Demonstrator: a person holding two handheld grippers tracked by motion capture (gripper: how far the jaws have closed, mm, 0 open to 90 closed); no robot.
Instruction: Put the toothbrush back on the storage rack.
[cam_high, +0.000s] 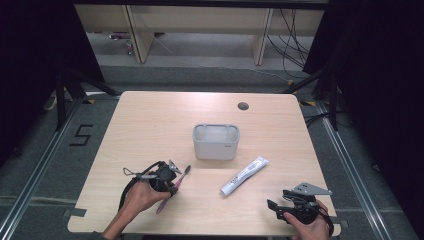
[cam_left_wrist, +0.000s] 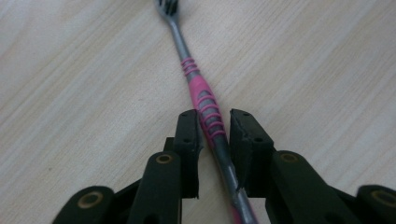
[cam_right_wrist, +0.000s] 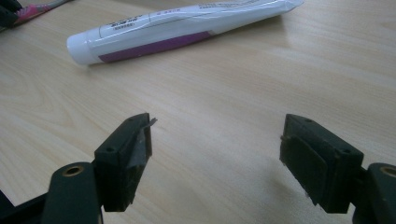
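Observation:
A pink and grey toothbrush (cam_high: 184, 176) lies on the wooden table (cam_high: 150, 125) at the front left, bristles pointing away from me. My left gripper (cam_high: 170, 181) is down over its handle. In the left gripper view the jaws (cam_left_wrist: 215, 126) are closed in on both sides of the ribbed pink grip of the toothbrush (cam_left_wrist: 187, 65), which still rests on the wood. A white and purple toothpaste tube (cam_high: 245, 175) lies at the front middle right. My right gripper (cam_high: 273, 206) hovers near the front right edge, open and holding nothing (cam_right_wrist: 217, 135), with the tube (cam_right_wrist: 177, 32) ahead of it.
A grey rectangular holder (cam_high: 216, 141) stands upright at the table's centre, behind both items. A round cable hole (cam_high: 243, 106) sits near the far edge. The toothbrush's handle end (cam_right_wrist: 32, 11) shows at the top left of the right gripper view.

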